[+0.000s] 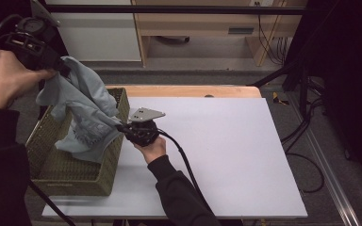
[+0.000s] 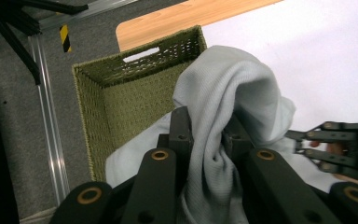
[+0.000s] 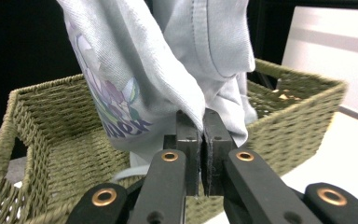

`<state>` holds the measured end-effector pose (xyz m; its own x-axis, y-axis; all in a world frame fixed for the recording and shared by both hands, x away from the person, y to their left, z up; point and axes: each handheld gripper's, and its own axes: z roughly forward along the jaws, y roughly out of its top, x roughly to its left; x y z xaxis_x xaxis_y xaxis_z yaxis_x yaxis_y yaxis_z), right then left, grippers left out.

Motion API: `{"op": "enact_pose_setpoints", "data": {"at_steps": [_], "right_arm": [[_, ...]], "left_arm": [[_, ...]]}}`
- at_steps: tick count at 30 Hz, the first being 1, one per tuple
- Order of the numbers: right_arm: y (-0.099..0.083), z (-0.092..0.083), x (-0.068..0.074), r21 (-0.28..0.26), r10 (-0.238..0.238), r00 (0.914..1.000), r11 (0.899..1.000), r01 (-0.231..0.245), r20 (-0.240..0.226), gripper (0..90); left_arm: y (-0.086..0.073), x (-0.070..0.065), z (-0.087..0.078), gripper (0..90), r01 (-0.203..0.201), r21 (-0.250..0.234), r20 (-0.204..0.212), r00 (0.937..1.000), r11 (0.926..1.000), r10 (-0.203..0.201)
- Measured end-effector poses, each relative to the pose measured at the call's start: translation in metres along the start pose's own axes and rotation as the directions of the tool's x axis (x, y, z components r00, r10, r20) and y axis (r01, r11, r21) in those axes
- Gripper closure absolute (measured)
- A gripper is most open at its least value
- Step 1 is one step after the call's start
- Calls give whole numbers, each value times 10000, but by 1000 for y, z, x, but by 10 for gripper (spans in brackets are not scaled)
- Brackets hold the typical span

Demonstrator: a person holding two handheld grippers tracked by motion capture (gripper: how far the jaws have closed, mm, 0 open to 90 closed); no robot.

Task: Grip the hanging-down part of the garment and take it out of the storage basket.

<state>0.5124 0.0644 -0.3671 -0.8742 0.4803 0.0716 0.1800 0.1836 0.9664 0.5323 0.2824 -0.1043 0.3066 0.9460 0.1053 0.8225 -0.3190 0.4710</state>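
A pale blue-grey garment with a printed graphic hangs over a woven green basket at the table's left. My left gripper is raised above the basket's far end, shut on a bunched fold of the garment. My right gripper sits at the basket's right rim, its jaws closed tight on the garment's lower edge. In the left gripper view the right gripper shows at the right, beside the cloth. The cloth stretches between the two grippers, partly down in the basket.
The basket stands at the left end of a white tabletop with a wooden far edge. A cable trails from the right gripper along the person's sleeve. Cabinets and floor cables lie beyond the table.
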Motion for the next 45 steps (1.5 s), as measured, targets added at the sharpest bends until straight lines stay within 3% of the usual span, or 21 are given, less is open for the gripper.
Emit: {"op": "enact_pose_setpoints", "data": {"at_steps": [10,17,24,33,39,45], "right_arm": [[11,-54,-12,-312,-168,9988,9993,182,451,882],[20,-82,-13,-417,-400,9959,9982,435,817,883],[34,-109,-17,-863,-476,9918,9946,580,1186,883],[51,-137,-23,-1234,-612,9819,9888,841,1790,884],[69,-159,-25,-1737,-792,9706,9774,1204,2271,885],[73,-167,-24,-1816,-916,9646,9735,1390,2474,884]], "left_arm": [[0,-5,3,780,7,-14,84,10000,10000,-7],[0,-8,6,780,-61,0,121,9999,10000,61],[1,-13,6,780,-132,-62,199,9997,9999,134],[4,-22,7,780,-326,-126,342,9989,9994,330],[7,-28,4,780,-513,-237,438,9977,9984,523],[9,-34,2,780,-623,-214,394,9972,9978,631]]}}
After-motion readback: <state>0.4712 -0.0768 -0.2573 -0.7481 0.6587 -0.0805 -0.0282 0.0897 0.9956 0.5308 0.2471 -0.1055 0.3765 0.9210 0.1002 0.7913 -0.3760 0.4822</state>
